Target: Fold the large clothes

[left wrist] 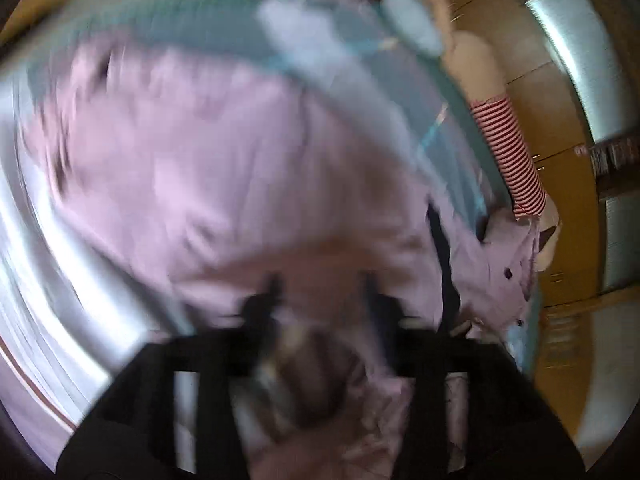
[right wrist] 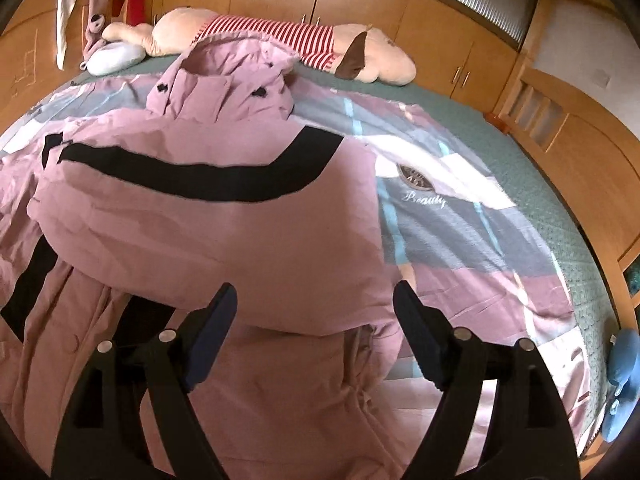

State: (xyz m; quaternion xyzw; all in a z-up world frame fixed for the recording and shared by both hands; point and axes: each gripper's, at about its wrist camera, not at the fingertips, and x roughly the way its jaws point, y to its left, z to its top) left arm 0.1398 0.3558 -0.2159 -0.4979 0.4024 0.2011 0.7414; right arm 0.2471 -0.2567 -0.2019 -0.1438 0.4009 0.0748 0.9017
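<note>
Right wrist view: right gripper hangs spread and empty over the pink coat lying mid-bed, one sleeve folded across. Left gripper is blurred; grip unclear. Next, probably regrasp the near hem and fold toward the hood.

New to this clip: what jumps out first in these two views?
A big pink coat with black stripes fills the right wrist view, spread on a patchwork quilt, its hood toward the far edge. Behind it a long plush dog in a red-striped shirt lies along wooden cupboards. The right tool hovers open over the coat; the left wrist view is mostly pink blur.
</note>
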